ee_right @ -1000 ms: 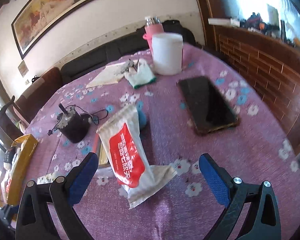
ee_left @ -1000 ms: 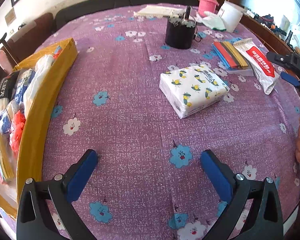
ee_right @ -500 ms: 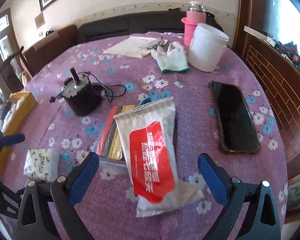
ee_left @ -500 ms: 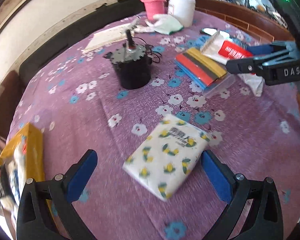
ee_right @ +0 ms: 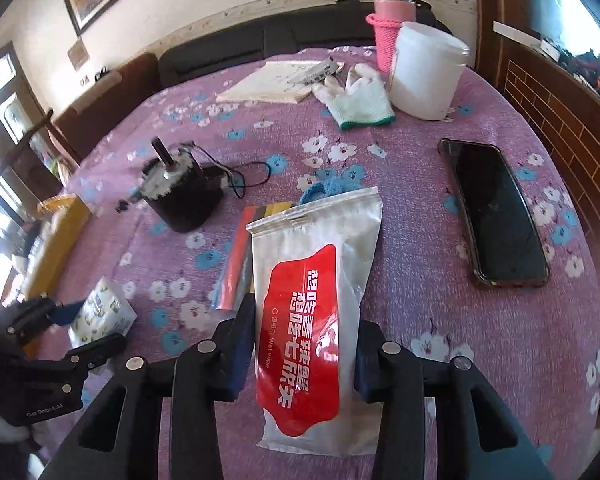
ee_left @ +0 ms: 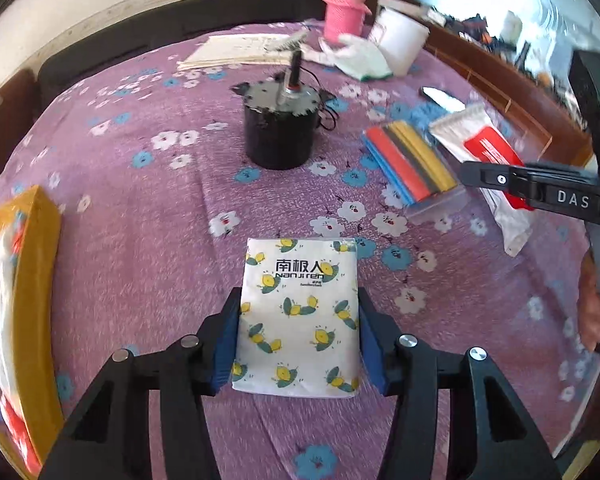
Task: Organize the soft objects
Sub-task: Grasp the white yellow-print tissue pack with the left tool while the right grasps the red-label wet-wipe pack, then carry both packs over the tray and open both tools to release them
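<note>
Left tongs [ee_left: 298, 342] have just been closing and are now seen clamped on the tissue pack [ee_left: 298, 316], blue pads pressed against both long sides; a second earlier they stood wide over bare cloth with the pack well ahead. Right tongs [ee_right: 304, 354] have likewise just been closing, from wide apart to a grip on the wet-wipe pouch [ee_right: 314, 308], pads touching its two edges near the lower half. Both packs are still lying flat on the counter [ee_left: 140, 240]; no lift is evident yet.

Judgement: the approach step is finished for both hands, and both soft items are ready to be carried.

Just beyond the pouch, a sleeve of coloured strips [ee_right: 240, 252] is partly covered by it, with a blue fuzzy cloth [ee_right: 328, 190] behind. Farther off, a black motor [ee_left: 280, 128] with its wire stands mid-counter, and a phone [ee_right: 496, 216] lies to the right. At the left edge, a yellow box [ee_left: 32, 280] already holding bagged items is noted as the likely destination. At the far side, a knit glove [ee_right: 360, 98], white tub [ee_right: 426, 70] and pink-sleeved bottle [ee_right: 388, 28] are recorded.
</note>
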Motion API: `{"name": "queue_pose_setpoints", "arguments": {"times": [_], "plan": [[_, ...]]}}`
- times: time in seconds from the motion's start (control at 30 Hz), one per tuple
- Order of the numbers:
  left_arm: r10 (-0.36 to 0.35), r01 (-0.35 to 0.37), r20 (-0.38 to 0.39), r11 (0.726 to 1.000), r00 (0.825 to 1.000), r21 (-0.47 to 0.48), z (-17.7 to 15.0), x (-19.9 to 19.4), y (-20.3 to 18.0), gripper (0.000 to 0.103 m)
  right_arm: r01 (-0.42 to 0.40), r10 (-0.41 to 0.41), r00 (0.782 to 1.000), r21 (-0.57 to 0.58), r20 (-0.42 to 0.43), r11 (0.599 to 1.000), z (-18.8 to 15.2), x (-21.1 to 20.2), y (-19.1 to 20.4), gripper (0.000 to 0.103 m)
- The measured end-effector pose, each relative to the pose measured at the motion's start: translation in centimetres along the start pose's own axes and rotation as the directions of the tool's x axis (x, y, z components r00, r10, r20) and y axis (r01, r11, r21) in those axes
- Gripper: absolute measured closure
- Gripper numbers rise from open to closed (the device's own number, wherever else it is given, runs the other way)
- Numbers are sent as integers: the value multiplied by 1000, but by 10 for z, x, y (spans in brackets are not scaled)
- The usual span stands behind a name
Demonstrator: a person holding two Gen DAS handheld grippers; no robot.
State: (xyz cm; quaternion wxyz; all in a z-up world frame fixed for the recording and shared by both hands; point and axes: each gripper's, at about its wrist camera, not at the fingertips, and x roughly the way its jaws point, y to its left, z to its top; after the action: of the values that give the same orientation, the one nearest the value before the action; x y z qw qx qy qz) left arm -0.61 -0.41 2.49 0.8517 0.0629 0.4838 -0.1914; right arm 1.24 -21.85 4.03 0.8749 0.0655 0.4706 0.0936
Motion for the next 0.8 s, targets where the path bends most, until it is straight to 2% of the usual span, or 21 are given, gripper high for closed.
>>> {"name": "queue_pose_setpoints", "arguments": {"times": [0.23, 0.43, 0.5, 0.63, 0.8], "plan": [[-79, 96, 116, 984, 990, -151, -28, -51, 17, 51, -67, 63, 995, 49, 75, 997, -6, -46, 10, 60], [-92, 158, 209, 931, 974, -330, -60, -100, 60, 51, -160, 160, 984, -7, 81, 987, -10, -60, 61, 59], [-57, 138, 221, 918, 974, -371, -72, -113, 77, 51, -186, 188, 980, -40, 69, 982, -12, -58, 84, 59], [72, 26, 200, 892, 977, -451, -98, -139, 114, 51, -253, 258, 966, -137, 20, 958, -18, -50, 143, 59], [202, -74, 165, 819, 965, -569, -133, -162, 166, 51, -345, 343, 938, -211, -47, 914, -24, -37, 209, 59]]}}
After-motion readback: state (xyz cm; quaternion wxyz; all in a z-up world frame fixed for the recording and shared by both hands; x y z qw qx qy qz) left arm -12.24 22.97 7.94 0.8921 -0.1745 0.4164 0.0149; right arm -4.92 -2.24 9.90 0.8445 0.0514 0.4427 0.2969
